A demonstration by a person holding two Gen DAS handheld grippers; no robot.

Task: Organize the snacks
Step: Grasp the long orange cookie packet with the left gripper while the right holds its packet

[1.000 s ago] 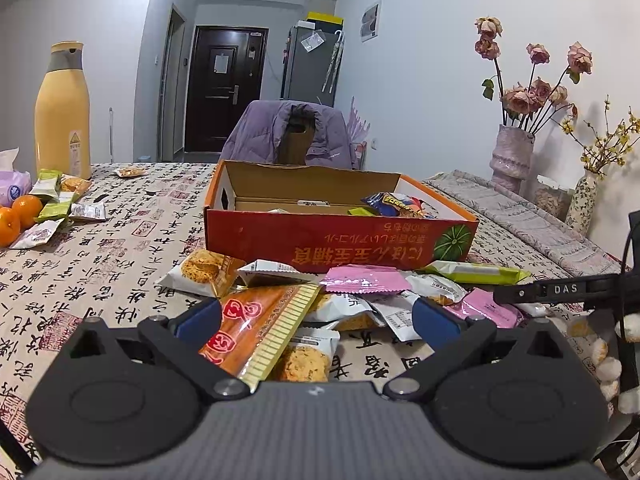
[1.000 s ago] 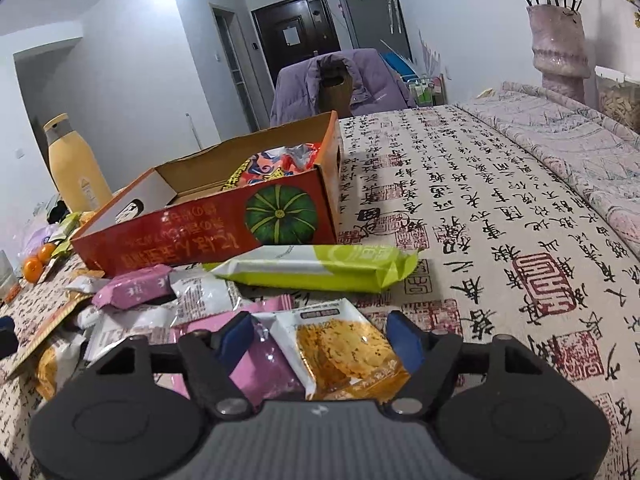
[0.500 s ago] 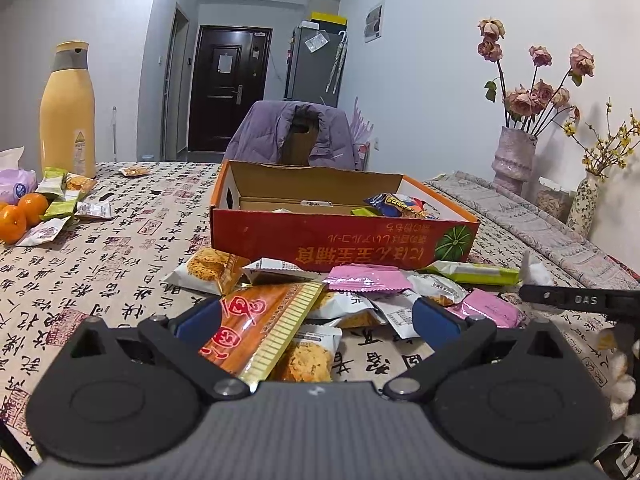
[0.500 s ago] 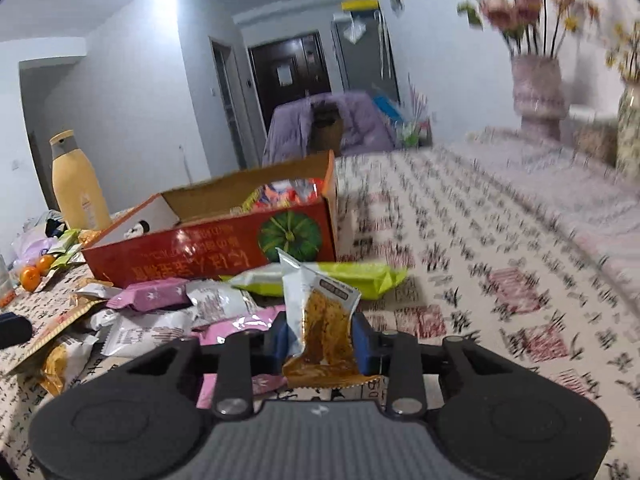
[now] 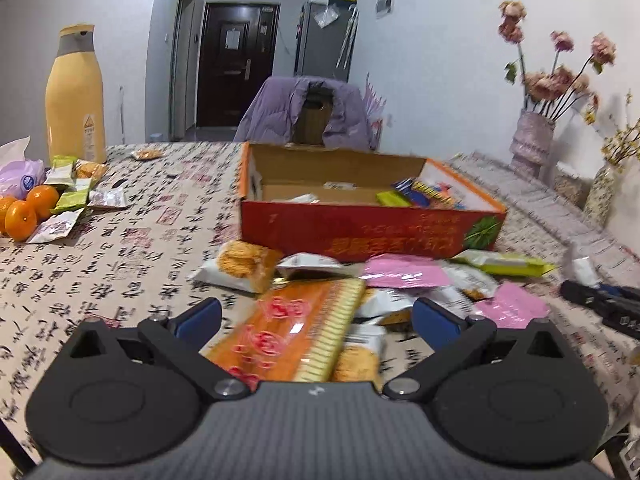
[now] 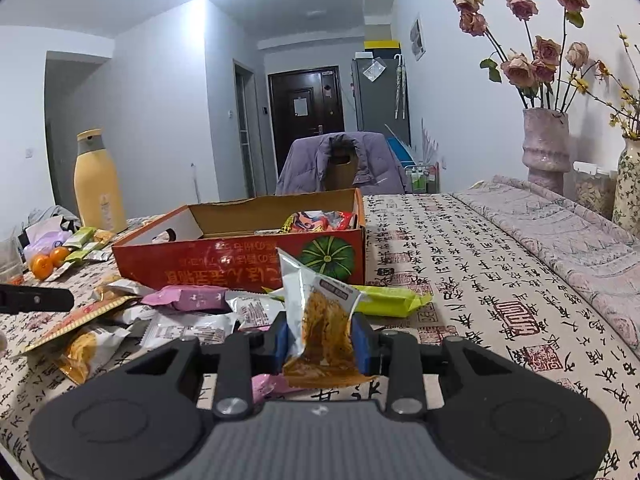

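My right gripper (image 6: 322, 338) is shut on a clear packet of orange crispy snack (image 6: 320, 322) and holds it upright above the table. A red open cardboard box (image 6: 240, 252) with some snacks inside stands beyond it; it also shows in the left wrist view (image 5: 360, 232). My left gripper (image 5: 316, 316) is open over a long orange biscuit pack (image 5: 296, 328), not touching it. Loose snacks lie in front of the box: pink packets (image 5: 404, 274), a green bar (image 6: 384, 300), white packets (image 6: 188, 326).
A yellow bottle (image 5: 74, 96), oranges (image 5: 30, 210) and more small packets lie at the far left. Vases with dried flowers (image 6: 546, 144) stand at the right. A chair with a purple jacket (image 6: 340, 168) is behind the table. The right gripper shows in the left view (image 5: 600, 300).
My right gripper closed on the crispy snack packet and lifted it off the pile. The left gripper stayed open and rose slightly over the biscuit pack.
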